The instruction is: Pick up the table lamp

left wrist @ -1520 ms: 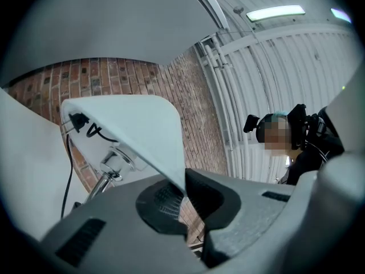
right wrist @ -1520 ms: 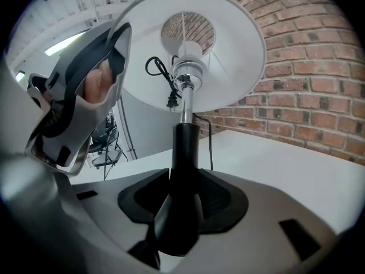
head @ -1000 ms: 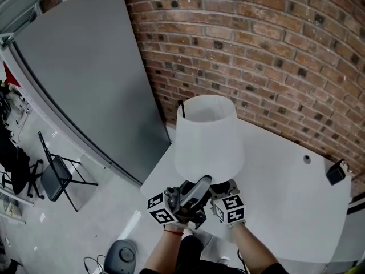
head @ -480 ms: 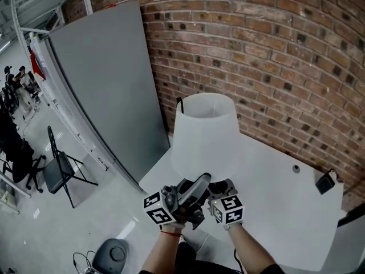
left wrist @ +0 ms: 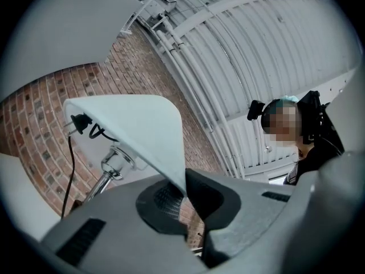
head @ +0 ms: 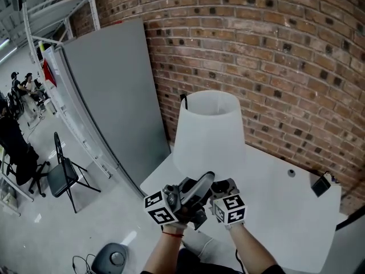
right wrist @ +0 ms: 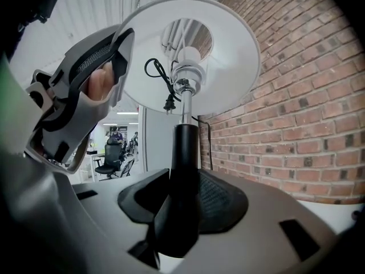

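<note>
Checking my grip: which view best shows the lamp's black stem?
Right gripper view: the black stem stands clamped in the right gripper. Head view hides it behind the shade; left gripper view misses it.

surface: white table (head: 285, 221) | on it: small black box (head: 321, 183), at far right edge

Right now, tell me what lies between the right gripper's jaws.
The black stem of the table lamp; the right gripper is shut on it, as the right gripper view shows.
</note>
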The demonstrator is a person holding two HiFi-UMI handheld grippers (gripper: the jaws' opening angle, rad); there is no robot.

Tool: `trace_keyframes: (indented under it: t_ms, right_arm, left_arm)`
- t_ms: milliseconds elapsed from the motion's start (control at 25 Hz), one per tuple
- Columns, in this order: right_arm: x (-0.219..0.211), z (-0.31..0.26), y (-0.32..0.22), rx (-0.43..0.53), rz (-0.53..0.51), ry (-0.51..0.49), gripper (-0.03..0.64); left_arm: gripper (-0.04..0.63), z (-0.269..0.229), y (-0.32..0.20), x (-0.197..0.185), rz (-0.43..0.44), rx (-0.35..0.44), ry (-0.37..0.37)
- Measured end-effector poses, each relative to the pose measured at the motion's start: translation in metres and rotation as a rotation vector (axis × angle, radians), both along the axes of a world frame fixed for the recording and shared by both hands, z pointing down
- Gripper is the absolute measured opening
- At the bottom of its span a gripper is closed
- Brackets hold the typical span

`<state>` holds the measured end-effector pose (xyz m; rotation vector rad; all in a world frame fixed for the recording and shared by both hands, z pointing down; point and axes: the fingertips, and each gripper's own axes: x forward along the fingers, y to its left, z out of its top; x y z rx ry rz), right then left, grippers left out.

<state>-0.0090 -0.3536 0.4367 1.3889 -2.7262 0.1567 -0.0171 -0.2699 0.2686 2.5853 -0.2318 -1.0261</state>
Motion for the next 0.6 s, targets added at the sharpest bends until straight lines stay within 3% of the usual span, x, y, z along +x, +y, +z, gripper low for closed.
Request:
trace_keyframes:
  t_ms: [600]
  right_arm:
    - [0.018, -0.065, 0.018, 0.115, 0.009, -0.026, 0.156]
  left_arm:
    - [0.008, -0.057, 0.031, 0.02, -0.007, 0.09, -0.006]
